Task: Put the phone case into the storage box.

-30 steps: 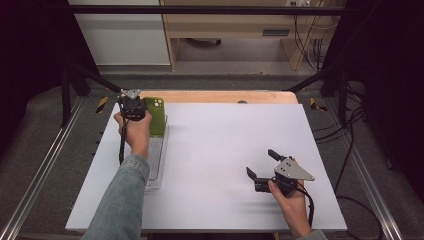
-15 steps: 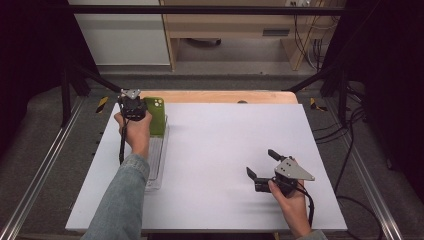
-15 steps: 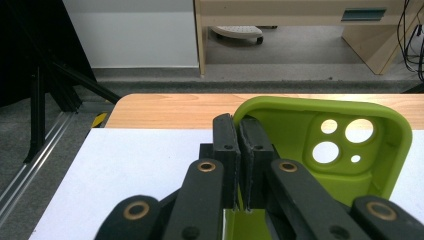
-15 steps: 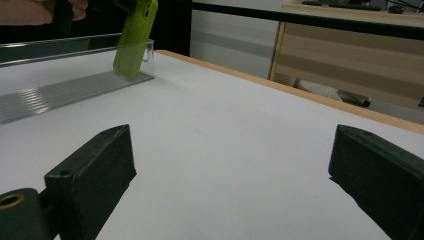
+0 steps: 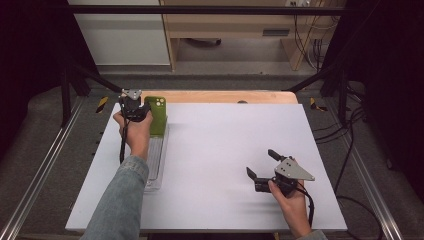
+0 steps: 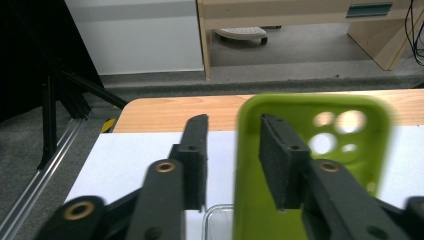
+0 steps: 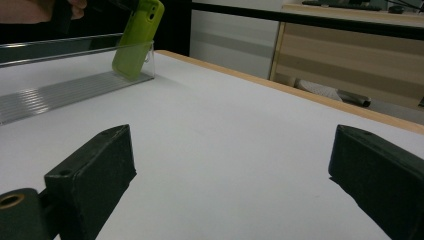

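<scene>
At the far end of the clear tray (image 5: 156,160), in the high view, your left claw (image 5: 134,106) stands over the green phone case (image 5: 157,116), which is propped upright in that end of the tray. The tray lies along the left side of the white counter (image 5: 220,150). Your right claw (image 5: 263,167) rests on the counter well apart from the tray, toward the near right corner, out of the way while the other hand works.

In the left gripper view, the case (image 6: 310,165) no longer sits pinched: the jaws have just been opening, and a plain gap now shows between them. One jaw lies in front of the case's hollow inner face, the other stands free beside its edge, so the edge is still between them, but the pads do not seem to press on it. That reads as a release, the case left to lean on the tray's end wall. The tray's rim (image 6: 220,212) peeks up below the jaws.

In the right gripper view, the jaws are spread wide with nothing between them, only bare counter (image 7: 225,150). Beyond them, the case (image 7: 137,37) leans tilted inside the tray's end (image 7: 75,82), its camera cutouts uppermost, with your left hand (image 7: 40,10) just above it.
</scene>
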Tool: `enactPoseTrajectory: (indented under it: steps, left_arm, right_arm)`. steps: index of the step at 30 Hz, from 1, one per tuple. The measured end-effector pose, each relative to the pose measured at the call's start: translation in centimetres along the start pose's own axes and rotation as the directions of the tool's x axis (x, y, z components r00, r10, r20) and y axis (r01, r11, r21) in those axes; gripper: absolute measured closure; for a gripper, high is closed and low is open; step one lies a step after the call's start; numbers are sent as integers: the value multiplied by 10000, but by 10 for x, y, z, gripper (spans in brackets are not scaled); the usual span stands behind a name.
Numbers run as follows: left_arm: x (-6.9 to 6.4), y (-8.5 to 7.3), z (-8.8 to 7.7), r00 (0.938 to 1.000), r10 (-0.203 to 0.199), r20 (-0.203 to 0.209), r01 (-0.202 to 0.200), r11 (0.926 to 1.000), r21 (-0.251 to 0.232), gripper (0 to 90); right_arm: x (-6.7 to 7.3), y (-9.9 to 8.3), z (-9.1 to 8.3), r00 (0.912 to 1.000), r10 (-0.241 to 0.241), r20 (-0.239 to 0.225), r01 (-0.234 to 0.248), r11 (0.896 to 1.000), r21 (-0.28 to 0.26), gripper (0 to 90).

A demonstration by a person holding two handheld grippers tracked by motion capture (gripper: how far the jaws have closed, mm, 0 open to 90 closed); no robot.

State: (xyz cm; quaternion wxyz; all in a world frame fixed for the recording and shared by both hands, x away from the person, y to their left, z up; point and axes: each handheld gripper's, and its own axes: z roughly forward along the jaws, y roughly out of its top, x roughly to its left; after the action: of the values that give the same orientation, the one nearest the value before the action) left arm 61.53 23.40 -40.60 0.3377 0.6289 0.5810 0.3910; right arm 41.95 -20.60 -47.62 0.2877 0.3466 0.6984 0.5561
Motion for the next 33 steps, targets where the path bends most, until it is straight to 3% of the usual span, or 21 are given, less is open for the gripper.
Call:
enactPoseTrajectory:
  steps: [12,20,26,33]
  left_arm:
    - [-11,0,-7,9957,839,392,-829,9962,-255,435]
    - [-13,0,-12,9927,965,722,-935,9947,-435,314]
    - [-16,0,-14,9866,1061,1242,-1017,9940,-411,236]
    - [-18,0,-18,9819,1187,1475,-1111,9921,-589,179]
  right_arm:
    - [0,0,0,10000,3,-1,-3,10000,-21,48]
    - [0,0,-1,10000,-35,22,35,10000,-30,48]
    - [0,1,-1,10000,-42,35,42,10000,-41,48]
    - [0,1,0,10000,-68,21,68,10000,-25,47]
